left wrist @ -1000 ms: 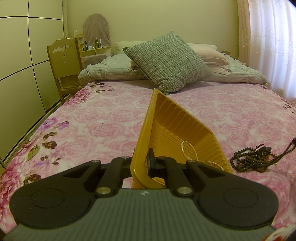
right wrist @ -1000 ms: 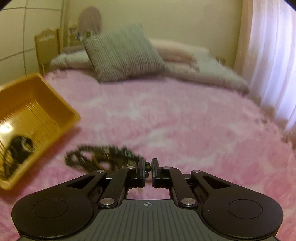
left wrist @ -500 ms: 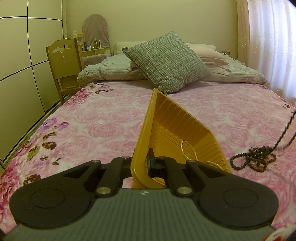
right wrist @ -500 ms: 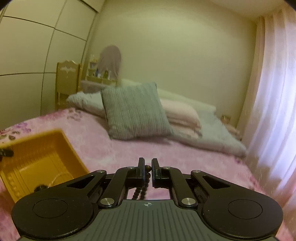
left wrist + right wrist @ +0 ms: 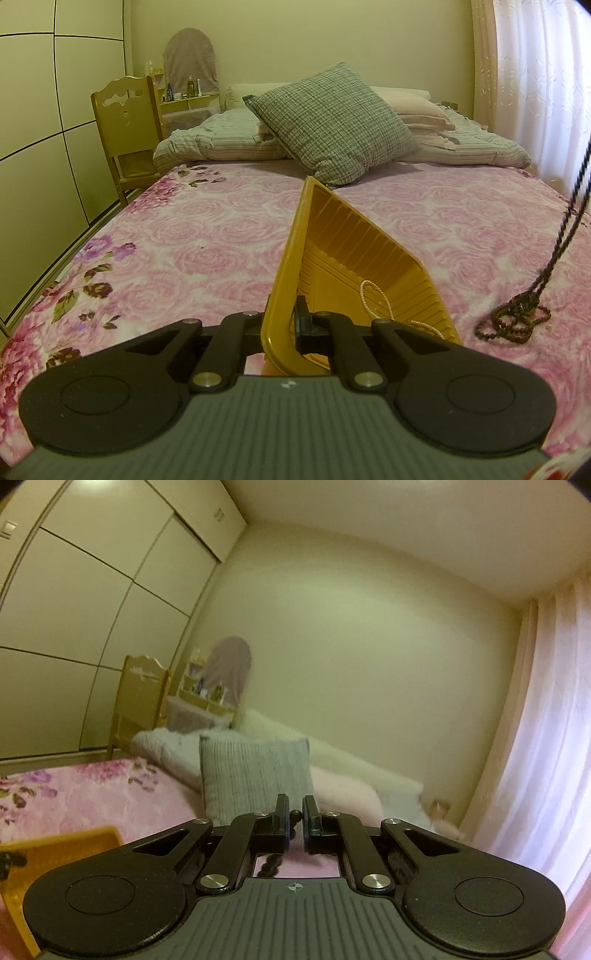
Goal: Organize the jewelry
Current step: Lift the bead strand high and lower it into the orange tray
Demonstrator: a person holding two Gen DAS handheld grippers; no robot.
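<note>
Left wrist view: the left gripper [image 5: 286,325] is clenched on the near wall of the yellow tray [image 5: 373,258], one finger outside the rim and one inside, and the tray stands tipped up on its side on the pink rose-patterned bedspread [image 5: 207,236], just as it did a second ago; nothing on that side has shifted. A thin pale bead chain [image 5: 373,295] lies looped on the tray's ribbed floor near its lower edge, where it lay before. What has changed is the dark bead necklace [image 5: 513,321]: a second ago it lay in one loose heap on the bedspread to the right of the tray, toward the bed's right edge, and now only its lower coils rest there, while a twisted double strand runs taut up and out of the picture at the right edge. In the right wrist view the right gripper [image 5: 294,818] is grasping that necklace, a dark bead showing between the nearly closed fingers and a short run of beads hanging below them. That camera looked down on the bedspread and the heap a second ago; now it has risen and tilted, so it sees the wall, the wardrobe doors [image 5: 92,602], the curtain [image 5: 543,738], the grey checked cushion [image 5: 255,771] at the head of the bed, and only a corner of the tray at the lower left.
</note>
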